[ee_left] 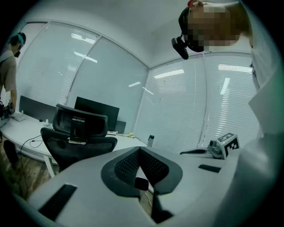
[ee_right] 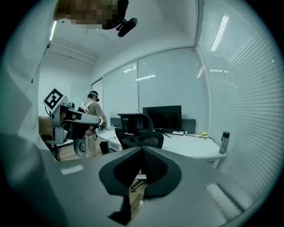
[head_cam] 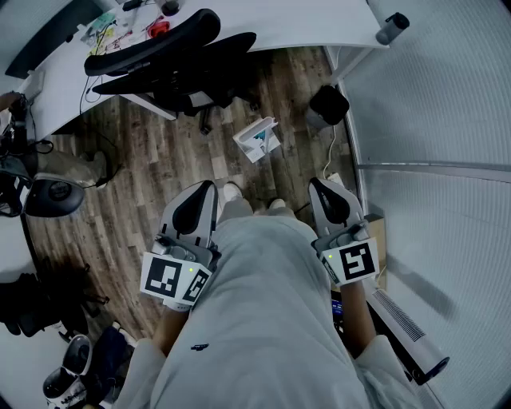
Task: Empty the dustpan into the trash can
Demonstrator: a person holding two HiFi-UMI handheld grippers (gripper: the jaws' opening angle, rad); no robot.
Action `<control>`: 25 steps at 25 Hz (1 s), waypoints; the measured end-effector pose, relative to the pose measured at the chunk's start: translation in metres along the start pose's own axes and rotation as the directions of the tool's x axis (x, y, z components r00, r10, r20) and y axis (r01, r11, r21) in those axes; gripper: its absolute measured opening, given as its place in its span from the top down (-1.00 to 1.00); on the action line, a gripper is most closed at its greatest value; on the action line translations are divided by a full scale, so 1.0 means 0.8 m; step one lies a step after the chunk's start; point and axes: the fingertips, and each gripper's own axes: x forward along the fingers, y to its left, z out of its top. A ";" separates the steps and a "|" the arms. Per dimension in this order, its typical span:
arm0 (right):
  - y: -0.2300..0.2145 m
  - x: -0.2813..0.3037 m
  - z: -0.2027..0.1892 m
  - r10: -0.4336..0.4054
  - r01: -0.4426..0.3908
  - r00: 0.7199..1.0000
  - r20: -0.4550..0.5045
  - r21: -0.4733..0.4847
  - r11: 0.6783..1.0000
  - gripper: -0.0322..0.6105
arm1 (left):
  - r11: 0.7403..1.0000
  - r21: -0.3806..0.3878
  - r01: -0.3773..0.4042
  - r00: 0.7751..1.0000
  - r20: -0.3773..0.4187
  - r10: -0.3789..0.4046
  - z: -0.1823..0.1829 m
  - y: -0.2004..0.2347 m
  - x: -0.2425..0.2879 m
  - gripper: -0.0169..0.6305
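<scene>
Held at the person's hips, the left gripper [head_cam: 206, 190] and right gripper [head_cam: 317, 185] are both empty, their fingers [ee_left: 126, 166] closed together. Only the head view shows the wooden floor [head_cam: 160, 168]. There the white dustpan [head_cam: 258, 140] sits ahead of the feet, with the black trash can [head_cam: 329, 104] near it on the right. Farther off, 1 office chair [head_cam: 160, 48] stands at the white counter [head_cam: 303, 20]. The gripper views show the monitor [ee_right: 162, 116] face-on and another person [ee_right: 92, 111] standing beyond.

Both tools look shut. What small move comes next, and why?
Probably open the right gripper and lower it toward the white dustpan on the floor: it and the left gripper are shut and empty, and the dustpan lies untouched near the black trash can.
</scene>
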 end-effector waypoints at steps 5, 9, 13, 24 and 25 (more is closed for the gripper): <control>-0.017 -0.033 -0.005 0.006 -0.006 1.000 0.007 0.017 1.000 0.87 | 1.000 0.019 -0.022 1.000 -0.006 0.022 -0.006 -0.036 -0.005 0.93; -0.025 -0.052 -0.013 0.016 -0.017 1.000 0.015 0.039 0.999 0.87 | 0.999 0.030 -0.040 0.999 -0.023 0.040 -0.016 -0.062 -0.011 0.93; -0.035 -0.071 -0.025 -0.002 0.001 1.000 0.030 0.050 0.999 0.87 | 0.997 0.017 -0.077 0.996 -0.039 0.077 -0.031 -0.079 -0.028 0.93; -0.062 -0.118 -0.058 -0.022 0.019 0.999 0.036 0.085 0.996 0.87 | 0.994 0.013 -0.104 0.991 -0.077 0.105 -0.059 -0.129 -0.031 0.93; -0.064 -0.122 -0.060 -0.024 0.020 0.999 0.039 0.091 0.996 0.87 | 0.995 0.012 -0.103 0.991 -0.082 0.104 -0.061 -0.133 -0.030 0.93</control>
